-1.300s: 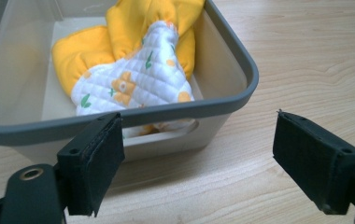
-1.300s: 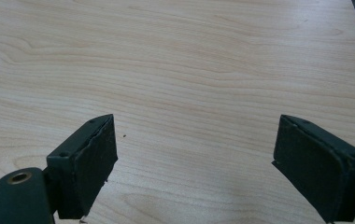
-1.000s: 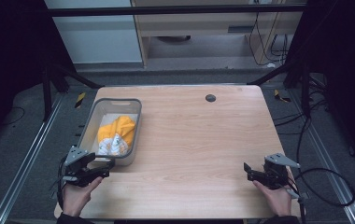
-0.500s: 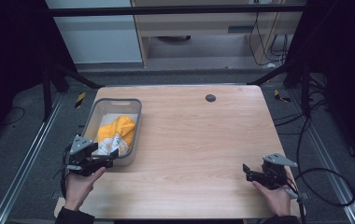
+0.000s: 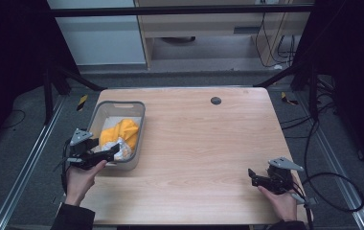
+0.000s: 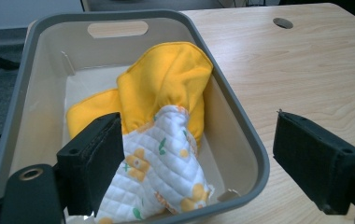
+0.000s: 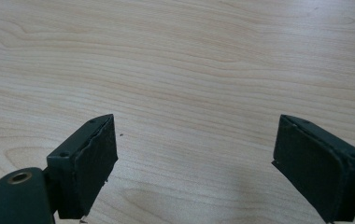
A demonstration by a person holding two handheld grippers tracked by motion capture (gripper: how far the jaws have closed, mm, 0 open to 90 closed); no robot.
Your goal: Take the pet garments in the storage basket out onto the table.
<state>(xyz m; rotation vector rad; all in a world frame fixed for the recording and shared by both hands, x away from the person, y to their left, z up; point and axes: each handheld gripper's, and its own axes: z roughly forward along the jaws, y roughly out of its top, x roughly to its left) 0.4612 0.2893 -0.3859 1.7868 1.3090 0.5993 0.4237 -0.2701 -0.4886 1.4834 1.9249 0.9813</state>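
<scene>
**Left claw lining up on the cloth in the bin**

One wooden table [image 5: 199,143], one grey bin [image 5: 97,118] at its left side, one yellow-and-white cloth [image 6: 159,140] bunched inside. Left gripper [image 5: 107,152] hovers wide open over the bin's near rim, looks like a reach. Next: dip in and pinch the cloth. Right gripper [image 5: 252,176] wide open, holding nothing, over bare wood

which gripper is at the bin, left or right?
The left gripper: its open jaws straddle the near rim of the grey bin holding the yellow cloth. The right gripper, also open, sits over bare table.
</scene>
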